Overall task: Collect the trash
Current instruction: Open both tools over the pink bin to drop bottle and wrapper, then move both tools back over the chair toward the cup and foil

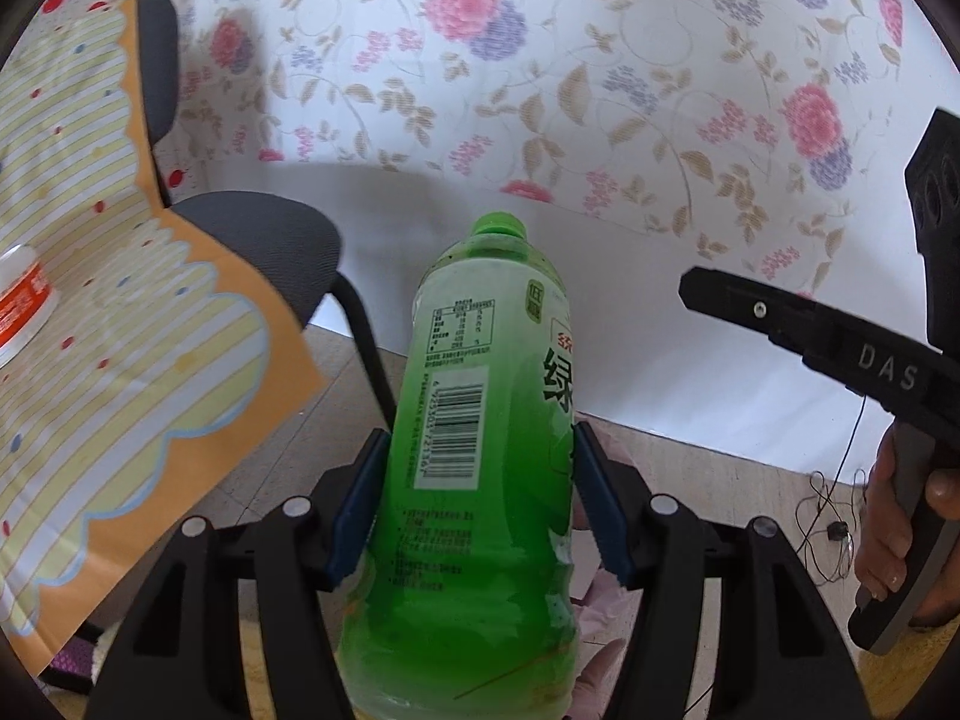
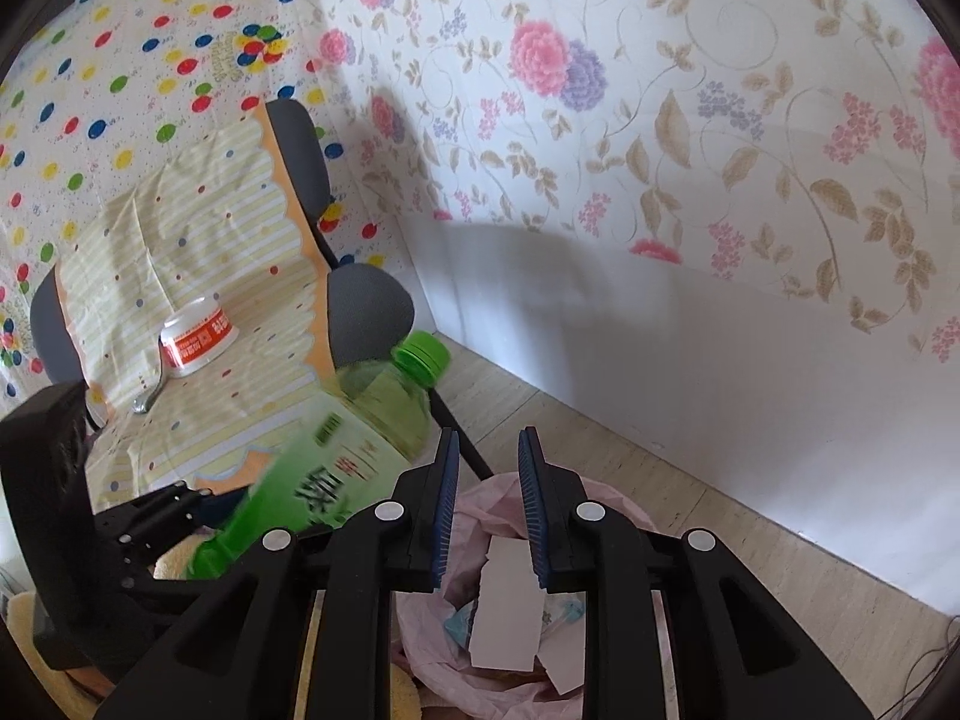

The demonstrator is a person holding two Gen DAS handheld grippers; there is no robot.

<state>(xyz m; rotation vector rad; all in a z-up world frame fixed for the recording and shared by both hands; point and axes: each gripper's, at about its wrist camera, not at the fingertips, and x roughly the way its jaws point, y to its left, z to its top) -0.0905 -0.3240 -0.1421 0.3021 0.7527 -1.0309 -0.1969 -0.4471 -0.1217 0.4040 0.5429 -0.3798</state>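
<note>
A green tea bottle (image 1: 480, 360) with a green cap and a white label stands between the blue pads of my left gripper (image 1: 480, 433), which is shut on its middle. In the right wrist view the same bottle (image 2: 360, 420) shows tilted and blurred at the left, just beyond the rim of a pink trash bag (image 2: 606, 495). My right gripper (image 2: 489, 438) hangs over that bag, open, with nothing between its pads. White paper scraps (image 2: 504, 600) lie inside the bag. A hand holds the right gripper (image 1: 780, 324) at the right edge of the left wrist view.
A grey chair (image 2: 366, 312) draped with a striped yellow cloth (image 2: 198, 240) stands to the left, carrying a white and red bowl (image 2: 198, 336) and a spoon (image 2: 150, 396). Floral wall (image 2: 660, 150) meets wooden floor (image 2: 750, 552) behind. A thin cable (image 1: 834, 516) lies on the floor.
</note>
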